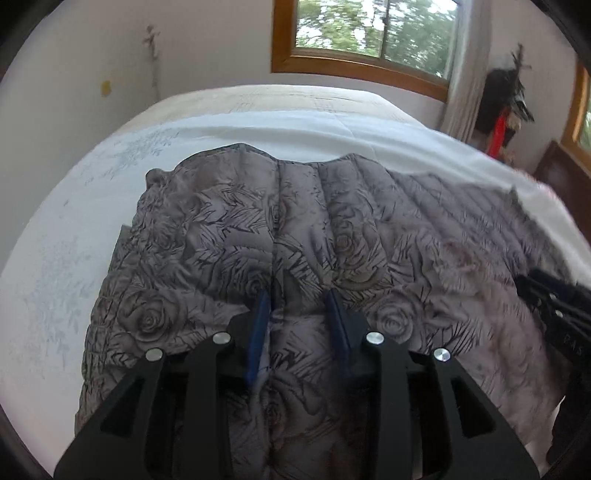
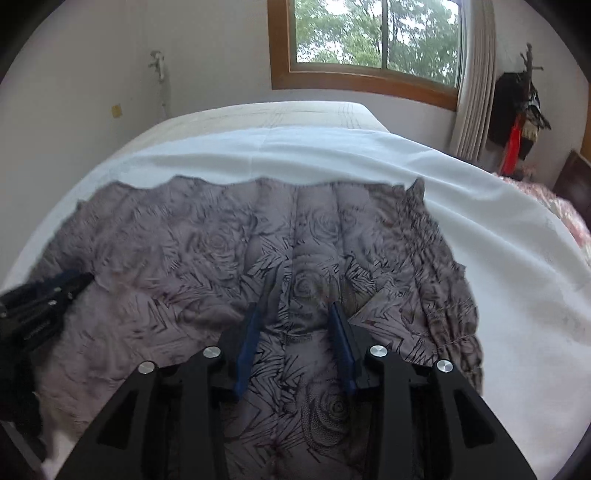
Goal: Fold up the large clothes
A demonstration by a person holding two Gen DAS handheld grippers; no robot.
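Both grippers, left (image 1: 299,299) and right (image 2: 301,310), hang part-open and empty over the quilted coat (image 1: 295,229) on the bed (image 1: 258,125). Soft, puffy, probably slippery; best pinched at the near hem corners.

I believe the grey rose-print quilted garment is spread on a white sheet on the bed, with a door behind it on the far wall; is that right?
Not quite: behind the bed the far wall has a wooden-framed window with trees outside, not a door, as the right wrist view shows. The grey rose-print quilted garment does lie spread on the white sheet.
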